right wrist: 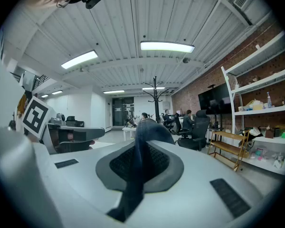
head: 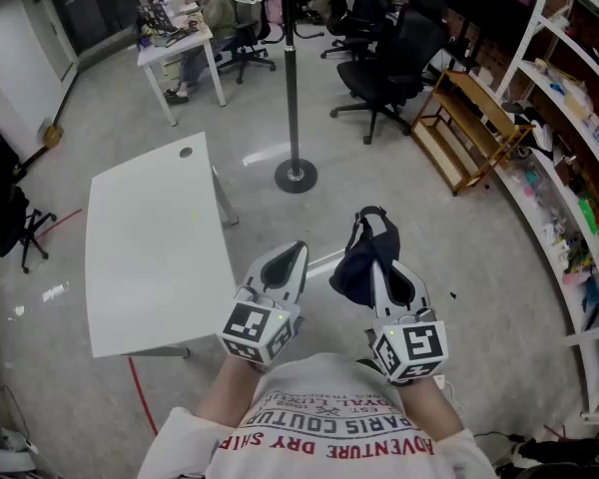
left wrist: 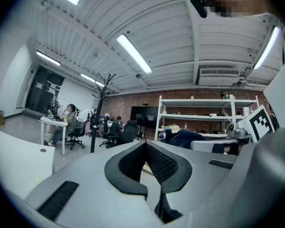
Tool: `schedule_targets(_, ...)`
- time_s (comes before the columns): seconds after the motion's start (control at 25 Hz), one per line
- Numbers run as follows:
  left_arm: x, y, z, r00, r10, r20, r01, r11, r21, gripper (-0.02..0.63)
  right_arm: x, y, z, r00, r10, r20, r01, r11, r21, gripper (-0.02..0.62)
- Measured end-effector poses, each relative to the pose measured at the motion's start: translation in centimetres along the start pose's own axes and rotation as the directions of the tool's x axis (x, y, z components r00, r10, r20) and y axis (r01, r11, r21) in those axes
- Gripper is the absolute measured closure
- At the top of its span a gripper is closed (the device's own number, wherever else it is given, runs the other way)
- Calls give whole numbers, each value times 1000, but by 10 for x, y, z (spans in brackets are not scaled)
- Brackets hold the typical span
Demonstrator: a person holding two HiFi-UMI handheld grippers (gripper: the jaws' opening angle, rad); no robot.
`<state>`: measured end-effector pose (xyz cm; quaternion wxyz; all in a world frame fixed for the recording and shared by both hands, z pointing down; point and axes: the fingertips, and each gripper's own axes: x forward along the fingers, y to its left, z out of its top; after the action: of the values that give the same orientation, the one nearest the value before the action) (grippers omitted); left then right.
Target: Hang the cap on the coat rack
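R gripper (head: 381, 272), grey shell w/ ribbed black pads, pinches the one cap (head: 369, 230), dark soft fabric, well short of the rack (head: 292, 88). L gripper (head: 294, 253) is pressed together, empty. One slim black rack, beside one white table (head: 150, 257). Head view shows its round base; gripper views show the forked hooks (right wrist: 156, 84).

Coat rack (head: 292, 78) top cut off at head view's edge; cap (head: 364, 238) partly hidden by right gripper (head: 382, 267)
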<state>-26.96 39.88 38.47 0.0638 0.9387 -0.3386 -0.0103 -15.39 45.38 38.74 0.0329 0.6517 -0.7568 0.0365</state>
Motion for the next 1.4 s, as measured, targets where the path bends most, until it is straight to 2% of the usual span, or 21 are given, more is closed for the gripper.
schedule_targets(0.36, -2, 6, -1, 1000, 8, -2, -8, 1000, 9, 601, 4, 6, -4, 1000, 9, -11, -10, 1000, -2, 577)
schedule_targets(0.56, 5, 7, -3, 1000, 14, -8, -14, 1000, 3, 601, 7, 1, -2, 999, 35, -4, -35, 999, 38, 577)
schedule_targets(0.96, 18, 23, -15, 999, 39, -18, -40, 998, -48, 601, 24, -9, -6, 998, 32, -52, -32, 999, 4, 577)
schedule_targets(1.4, 107, 27, -20, 991, 126, -54, -128, 991, -41, 601, 84, -91, -5, 992, 114, -60, -112, 993, 37, 577)
